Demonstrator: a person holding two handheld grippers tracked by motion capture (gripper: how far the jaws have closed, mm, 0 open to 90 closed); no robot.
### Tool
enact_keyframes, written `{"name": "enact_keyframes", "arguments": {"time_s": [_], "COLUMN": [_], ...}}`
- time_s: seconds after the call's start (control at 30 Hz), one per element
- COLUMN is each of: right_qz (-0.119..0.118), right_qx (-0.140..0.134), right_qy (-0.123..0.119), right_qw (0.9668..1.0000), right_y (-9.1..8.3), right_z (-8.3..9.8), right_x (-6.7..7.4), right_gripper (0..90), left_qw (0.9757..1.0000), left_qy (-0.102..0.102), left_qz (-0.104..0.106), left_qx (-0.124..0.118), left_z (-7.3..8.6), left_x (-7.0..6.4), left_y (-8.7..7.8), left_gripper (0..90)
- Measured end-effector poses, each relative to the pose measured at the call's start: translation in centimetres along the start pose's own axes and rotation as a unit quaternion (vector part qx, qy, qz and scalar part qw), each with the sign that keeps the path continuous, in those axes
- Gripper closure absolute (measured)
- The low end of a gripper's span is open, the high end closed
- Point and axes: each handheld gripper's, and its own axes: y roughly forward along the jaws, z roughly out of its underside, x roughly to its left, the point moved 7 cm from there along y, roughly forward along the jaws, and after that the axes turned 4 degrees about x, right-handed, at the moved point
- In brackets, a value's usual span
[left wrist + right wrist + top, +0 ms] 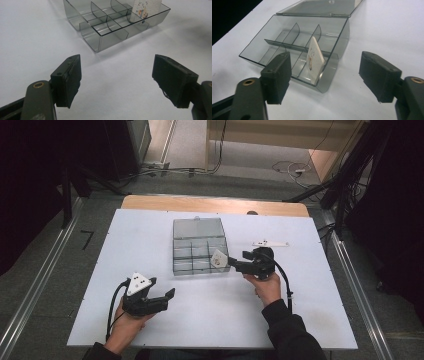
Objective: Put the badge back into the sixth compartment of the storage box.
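High view: a white bench (pixel 210 310) with a wooden strip along its far edge stands on grey floor (pixel 45 265), with metal rails to either side and cables (pixel 290 169) trailing across the floor beyond. A clear smoky box (pixel 199 246) with dividers sits mid-bench, its lid (pixel 198 227) open flat on the far side. A white card (pixel 218 258) leans in the box's near right compartment. A small white strip (pixel 270 243) lies on the bench right of the box. The left gripper (pixel 165 296) is held low over the near left of the bench, fingers apart. The right gripper (pixel 239 260) is just beside the box's right near corner, fingers apart, close to the card.

Left gripper view: the two black fingers (pixel 68 79) stand wide apart over bare bench (pixel 30 45). The box (pixel 110 27) lies ahead; the card (pixel 146 8) stands in its far corner, with small coloured print too blurred to read.

Right gripper view: the fingers (pixel 277 76) are wide apart and hold nothing. The card (pixel 315 58) stands on edge, tilted against a divider in the nearest compartment of the box (pixel 262 47); its printing cannot be read. The lid (pixel 324 7) lies flat behind.
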Motion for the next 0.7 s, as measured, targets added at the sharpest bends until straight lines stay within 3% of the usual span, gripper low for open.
{"name": "enact_keyframes", "arguments": {"time_s": [0.7], "right_qz": [0.020], "right_qx": [0.007], "right_qy": [-0.003], "right_qw": [0.9998], "right_y": [-2.7], "right_z": [2.6], "right_x": [-1.9], "right_gripper": [20.8], "left_qw": [1.0000], "left_qy": [-0.001], "left_qz": [-0.005], "left_qx": [-0.001], "left_z": [0.0], "left_x": [0.2], "left_y": [0.0], "left_gripper": [23.8]}}
